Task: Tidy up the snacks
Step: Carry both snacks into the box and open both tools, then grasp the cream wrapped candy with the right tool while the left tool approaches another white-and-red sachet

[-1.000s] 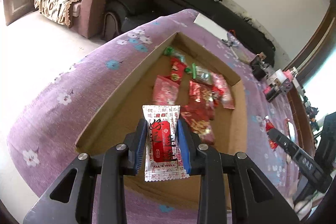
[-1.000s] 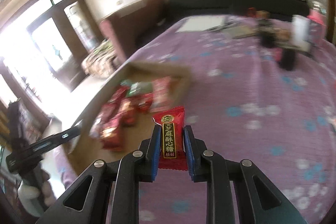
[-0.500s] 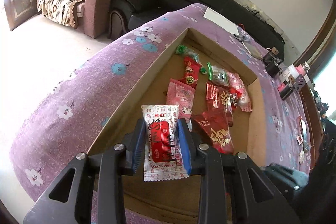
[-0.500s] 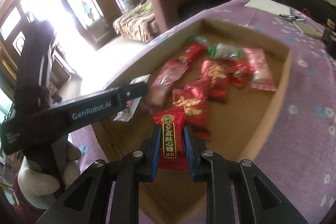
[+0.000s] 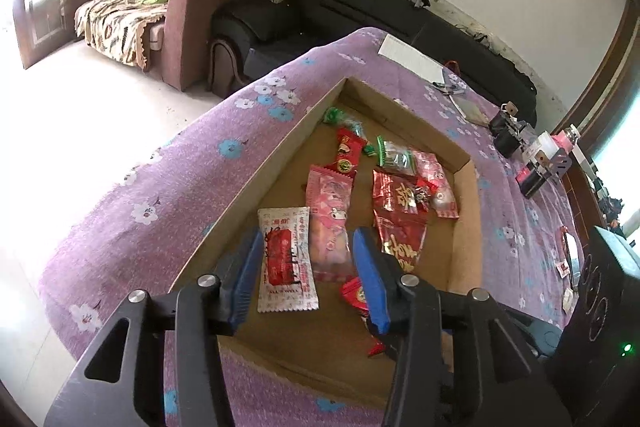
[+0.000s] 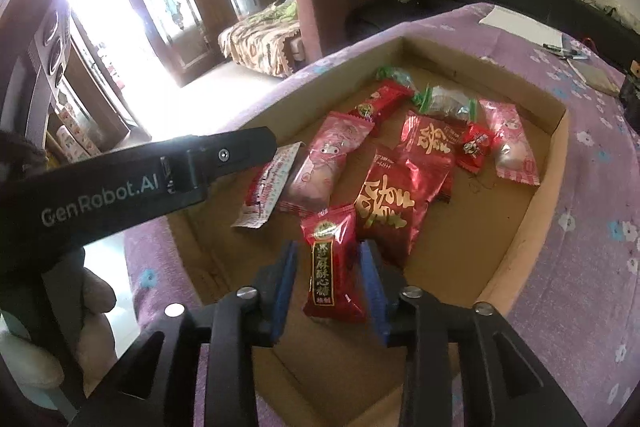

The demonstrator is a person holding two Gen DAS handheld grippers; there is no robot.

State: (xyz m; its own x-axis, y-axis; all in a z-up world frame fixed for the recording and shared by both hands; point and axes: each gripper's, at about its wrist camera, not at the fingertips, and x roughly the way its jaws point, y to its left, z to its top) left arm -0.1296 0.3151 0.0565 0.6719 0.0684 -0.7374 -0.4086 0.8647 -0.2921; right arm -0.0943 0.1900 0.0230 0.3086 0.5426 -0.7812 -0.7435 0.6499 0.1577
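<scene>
A shallow cardboard box (image 5: 464, 227) lies on the purple flowered cloth and holds several red, pink and green snack packets. My left gripper (image 5: 308, 247) hovers over the box's near end with its jaws opening. A white-and-red packet (image 5: 286, 259) hangs loose beside the left pad, and the right pad stands well clear of it. My right gripper (image 6: 329, 255) is over the same end of the box (image 6: 552, 163), jaws opening. A red candy packet (image 6: 334, 263) sits between its pads with a gap on each side. The left gripper's black arm (image 6: 180, 175) crosses the right wrist view.
The cloth-covered table (image 5: 160, 187) drops off to the floor on the left. A white sheet of paper (image 5: 408, 57), clips and small gadgets (image 5: 532, 151) lie beyond the box. Loose packets (image 5: 568, 251) rest on the cloth at right. Sofas stand behind.
Both grippers were shut on their packets; now both sets of jaws have spread and the packets sit loose. The right gripper swung from the bare cloth to over the box.
</scene>
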